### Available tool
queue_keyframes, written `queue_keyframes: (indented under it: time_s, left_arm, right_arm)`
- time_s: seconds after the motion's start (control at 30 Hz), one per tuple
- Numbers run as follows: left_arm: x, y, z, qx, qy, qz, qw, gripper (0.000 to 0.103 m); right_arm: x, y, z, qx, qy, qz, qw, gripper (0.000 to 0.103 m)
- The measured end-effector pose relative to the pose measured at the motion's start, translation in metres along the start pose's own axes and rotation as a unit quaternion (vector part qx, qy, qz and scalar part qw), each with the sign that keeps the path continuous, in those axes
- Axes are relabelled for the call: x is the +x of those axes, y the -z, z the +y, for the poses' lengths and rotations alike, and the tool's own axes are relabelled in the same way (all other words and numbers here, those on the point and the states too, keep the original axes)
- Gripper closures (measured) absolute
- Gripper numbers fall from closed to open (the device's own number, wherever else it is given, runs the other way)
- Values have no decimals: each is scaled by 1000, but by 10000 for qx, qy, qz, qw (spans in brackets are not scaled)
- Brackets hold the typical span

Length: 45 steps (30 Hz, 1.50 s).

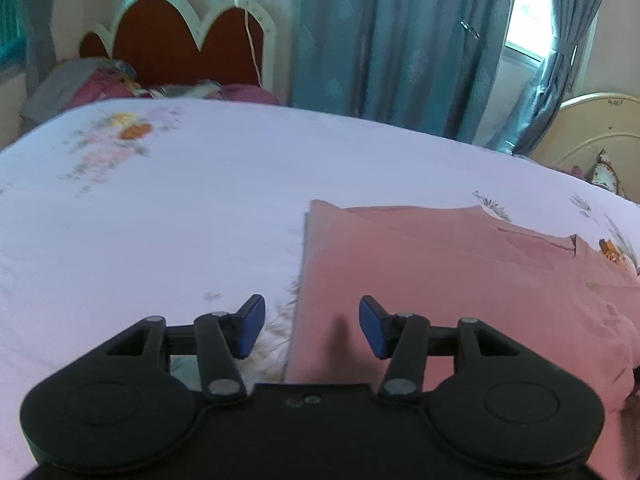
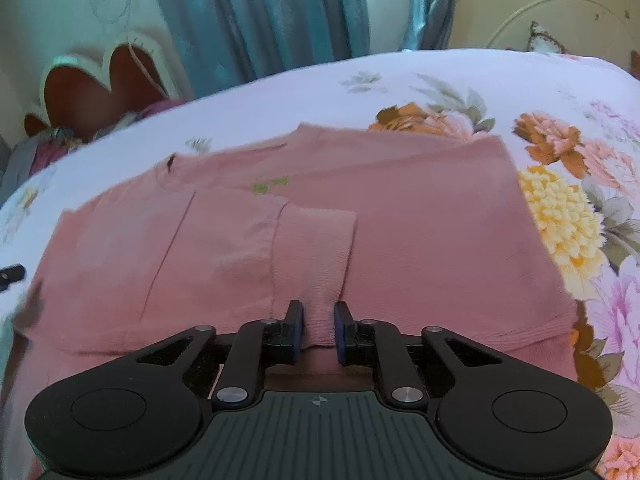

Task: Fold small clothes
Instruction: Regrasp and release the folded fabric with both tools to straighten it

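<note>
A pink knit sweater (image 2: 420, 232) lies flat on the flowered bed sheet (image 2: 560, 92), with one sleeve (image 2: 316, 248) folded in over its body. My right gripper (image 2: 318, 326) is closed down on the cuff end of that sleeve, with the ribbed fabric pinched between its blue pads. In the left wrist view the sweater (image 1: 460, 280) lies to the right. My left gripper (image 1: 312, 326) is open and empty, hovering over the sweater's left edge.
The white flowered sheet (image 1: 160, 220) stretches far to the left of the sweater. A scalloped red headboard (image 1: 176, 44) with a pile of bedding stands at the far end. Blue curtains (image 1: 400, 40) and a cream footboard (image 2: 552, 4) lie beyond the bed.
</note>
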<state>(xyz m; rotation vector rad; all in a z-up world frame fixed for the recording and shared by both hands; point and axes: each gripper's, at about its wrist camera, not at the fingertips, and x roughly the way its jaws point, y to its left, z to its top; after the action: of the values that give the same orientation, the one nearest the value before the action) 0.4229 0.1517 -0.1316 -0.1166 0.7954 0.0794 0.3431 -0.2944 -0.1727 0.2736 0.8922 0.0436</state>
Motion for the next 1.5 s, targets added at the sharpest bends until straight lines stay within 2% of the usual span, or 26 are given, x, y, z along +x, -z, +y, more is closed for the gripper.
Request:
queue_keyframes:
  time_s: [0.03, 0.07, 0.3, 0.33, 0.37, 0.4, 0.43, 0.53, 0.57, 0.67, 0.73, 0.83, 0.9, 0.97, 1.03, 1.1, 1.27, 1.43, 1.5]
  left_arm:
    - [5, -2, 0, -31, 54, 40, 10000, 43]
    - [11, -4, 0, -69, 96, 75, 9999, 42]
    - [50, -19, 3, -369, 283, 290, 9985, 44]
    - [55, -21, 2, -381, 292, 307, 9984, 46]
    - [61, -22, 3, -398, 301, 327, 9982, 52]
    - [65, -23, 3, -422, 304, 331, 9981, 56]
    - [70, -24, 4, -459, 305, 325, 9980, 63]
    - [75, -25, 7, -543, 307, 258, 9977, 74]
    - [75, -25, 7, -544, 307, 223, 9978, 82]
    - [74, -23, 8, -575, 167, 65, 9982, 89]
    - [74, -21, 7, -558, 86, -35, 9984, 89]
    - [75, -19, -1, -378, -53, -121, 9992, 89]
    - [75, -20, -4, -398, -118, -113, 9991, 86]
    - [73, -22, -6, -306, -230, -106, 9992, 78]
    - [71, -24, -8, -252, -277, -63, 9993, 75]
    - [67, -26, -8, -232, -304, -31, 9993, 72]
    - [45, -24, -13, -142, -282, -143, 9994, 49]
    - [23, -19, -30, 243, -165, -230, 9993, 41]
    - [15, -15, -37, 295, -64, -233, 9993, 40]
  right_arm:
    - [-2, -3, -2, 26, 15, -122, 9999, 52]
    - [-2, -7, -3, 53, 27, -197, 9998, 47]
    - [33, -32, 1, 192, -33, -142, 9997, 47]
    - [39, -33, 2, 186, -33, -116, 9998, 47]
    - [45, -35, 4, 172, -30, -82, 9998, 48]
    - [49, -35, 5, 146, -25, -54, 9999, 58]
    - [53, -34, 7, 102, -42, -35, 9999, 66]
    - [57, -33, 15, -44, -86, -72, 9999, 87]
    - [57, -33, 18, -88, -122, -85, 9999, 95]
    - [49, -31, 28, -411, 36, -419, 9983, 95]
    - [43, -31, 27, -513, 247, -729, 9957, 95]
    - [62, -27, 17, -512, 338, -369, 9974, 95]
    - [60, -28, 19, -642, 373, -366, 9966, 95]
    - [53, -30, 16, -480, 360, -429, 9973, 92]
    - [44, -31, 16, -424, 444, -586, 9964, 79]
    - [35, -33, 16, -416, 442, -732, 9955, 74]
    - [20, -37, 23, -376, 210, -739, 9963, 74]
    - [15, -32, 34, -422, 106, -679, 9967, 74]
    - [13, -30, 38, -467, 54, -672, 9966, 74]
